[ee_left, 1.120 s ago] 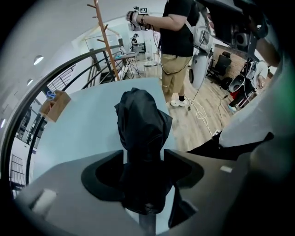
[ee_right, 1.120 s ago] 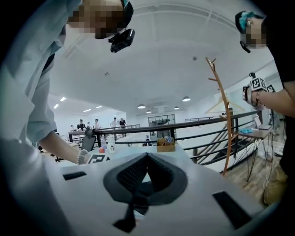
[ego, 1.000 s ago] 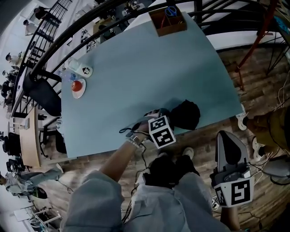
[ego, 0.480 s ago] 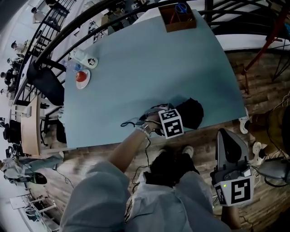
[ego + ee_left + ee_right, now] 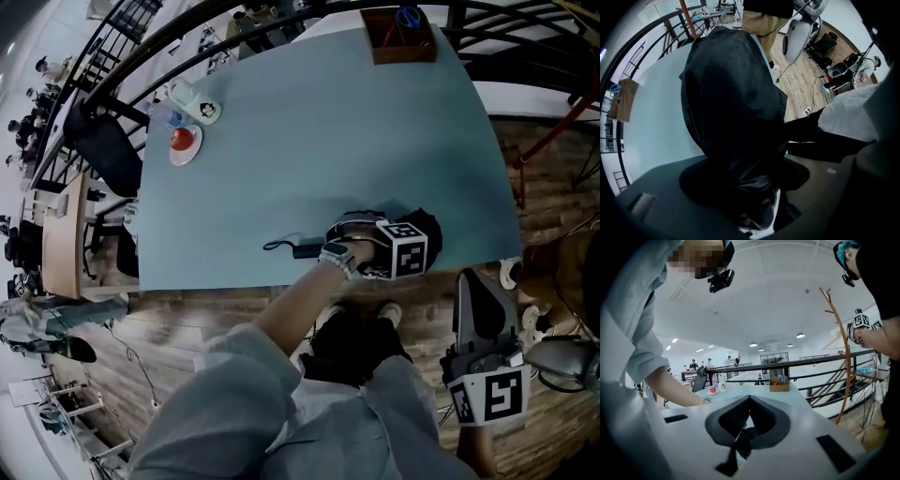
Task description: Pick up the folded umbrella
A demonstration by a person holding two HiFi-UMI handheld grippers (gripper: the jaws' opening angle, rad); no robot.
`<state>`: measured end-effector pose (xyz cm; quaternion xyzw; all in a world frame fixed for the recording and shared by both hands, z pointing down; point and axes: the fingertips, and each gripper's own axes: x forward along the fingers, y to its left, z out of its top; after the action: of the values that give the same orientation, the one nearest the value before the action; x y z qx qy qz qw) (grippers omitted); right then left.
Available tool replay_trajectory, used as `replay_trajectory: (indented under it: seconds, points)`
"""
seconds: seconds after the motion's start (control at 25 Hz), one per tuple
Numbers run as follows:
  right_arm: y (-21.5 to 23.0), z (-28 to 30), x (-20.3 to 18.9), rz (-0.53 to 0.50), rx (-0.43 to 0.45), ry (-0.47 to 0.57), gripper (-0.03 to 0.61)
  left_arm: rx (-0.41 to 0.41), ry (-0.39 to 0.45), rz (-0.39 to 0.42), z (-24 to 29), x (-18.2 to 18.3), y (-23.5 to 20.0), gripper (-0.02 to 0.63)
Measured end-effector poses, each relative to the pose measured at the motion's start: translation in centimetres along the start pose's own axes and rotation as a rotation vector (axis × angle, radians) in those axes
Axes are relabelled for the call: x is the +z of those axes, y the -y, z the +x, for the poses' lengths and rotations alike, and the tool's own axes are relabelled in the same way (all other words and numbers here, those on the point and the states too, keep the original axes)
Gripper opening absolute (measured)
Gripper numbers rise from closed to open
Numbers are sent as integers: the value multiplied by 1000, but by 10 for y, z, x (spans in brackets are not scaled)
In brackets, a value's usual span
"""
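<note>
Left gripper (image 5: pixel 397 249): points straight down at the counter (image 5: pixel 309 141); jaws spread wide and have just been opening, with nothing pressed yet.
Between its jaws: the folded umbrella (image 5: pixel 736 103), a black, loosely wrapped bundle that fills the gap and runs away from the gripper along the counter.
Umbrella's place: directly under the left gripper, lying flat; the counter's near edge is just beside the gripper on the person's side.
Dark strap (image 5: pixel 279 246): trails on the counter out to the gripper's left side; it looks like part of the umbrella, but I cannot be sure.
Right gripper (image 5: pixel 748 401): jaws pressed together, empty, held off the counter well apart from the umbrella.
Step (judged): closing on the bundle not yet done.
Risk 1: the jaws catch only slack fabric, so the core slides out on the lift.
Risk 2: a push while closing nudges the bundle over the near edge.
Risk 3: an off-centre hold lets the long end droop and twist free.
</note>
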<state>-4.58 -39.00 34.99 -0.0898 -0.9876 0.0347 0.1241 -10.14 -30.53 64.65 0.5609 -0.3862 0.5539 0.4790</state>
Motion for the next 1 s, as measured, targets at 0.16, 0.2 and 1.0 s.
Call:
replay_trajectory:
  seconds: [0.16,0.2,1.0]
  points:
    - [-7,9,2,15,3,1,-3,-7,31,9,-1,0,-1,296]
    - [-10,11,3,16,4,2,-3,-9,63,11,-2,0,-1,296]
    - [-52,8,25,-47,-67,43,-3,91,709,-357,-79,-28,-13,287]
